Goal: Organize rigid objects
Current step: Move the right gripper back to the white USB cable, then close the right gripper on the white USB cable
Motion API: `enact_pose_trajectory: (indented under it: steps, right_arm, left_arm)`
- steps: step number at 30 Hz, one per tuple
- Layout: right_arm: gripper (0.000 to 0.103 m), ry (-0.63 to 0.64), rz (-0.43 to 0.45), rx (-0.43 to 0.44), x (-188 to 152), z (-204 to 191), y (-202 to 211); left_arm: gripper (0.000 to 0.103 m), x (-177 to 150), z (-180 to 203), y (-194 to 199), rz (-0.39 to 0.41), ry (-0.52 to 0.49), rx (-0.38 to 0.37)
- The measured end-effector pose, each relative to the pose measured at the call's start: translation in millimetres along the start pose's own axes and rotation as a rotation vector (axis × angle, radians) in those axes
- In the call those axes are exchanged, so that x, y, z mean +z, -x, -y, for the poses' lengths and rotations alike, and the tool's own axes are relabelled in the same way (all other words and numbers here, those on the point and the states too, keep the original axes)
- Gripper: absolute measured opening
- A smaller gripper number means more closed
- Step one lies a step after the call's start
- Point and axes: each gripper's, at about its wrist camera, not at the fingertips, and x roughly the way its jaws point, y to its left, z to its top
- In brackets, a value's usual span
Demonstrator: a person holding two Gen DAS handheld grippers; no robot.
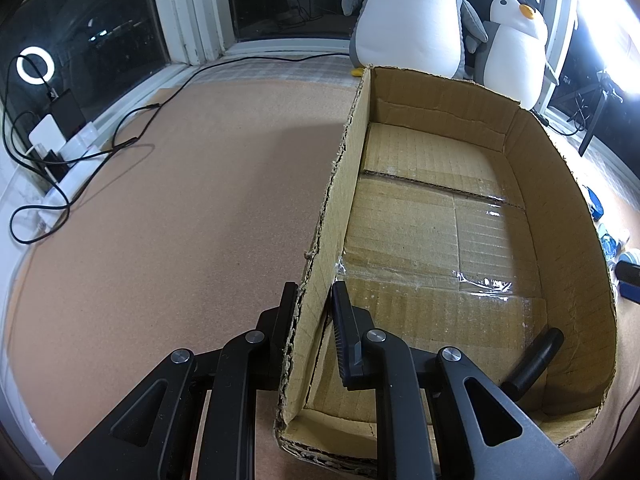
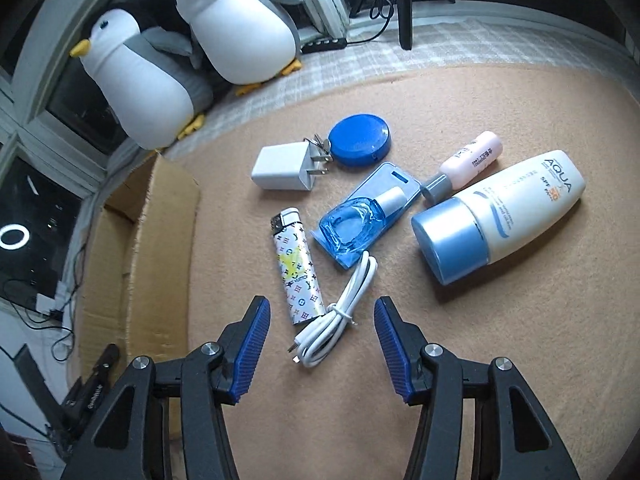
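My left gripper (image 1: 314, 300) pinches the cardboard box (image 1: 440, 220) left wall, near end. My right gripper (image 2: 322, 312) is spread over the white cable (image 2: 340, 312); lighter (image 2: 296, 268) just left.

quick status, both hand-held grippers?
Left hand-held gripper: closed on the cardboard box wall.
Right hand-held gripper: open, empty, over the white cable.

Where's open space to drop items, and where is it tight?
The cardboard box floor is bare except for a black cylinder in its near right corner. The cork mat left of the box, up to the cables, is free. It is crowded in front of the right gripper: lighter, white cable, sunscreen bottle.
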Motion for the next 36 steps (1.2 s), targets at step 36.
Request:
enact_pose_trajectory:
  steps: [36]
  right_arm:
    - [0.015,0.312,-0.023,-0.193,-12.2,-8.5,-15.4]
  left_arm:
    - [0.015,0.2,2.9,-1.1,0.004,0.007,-0.003]
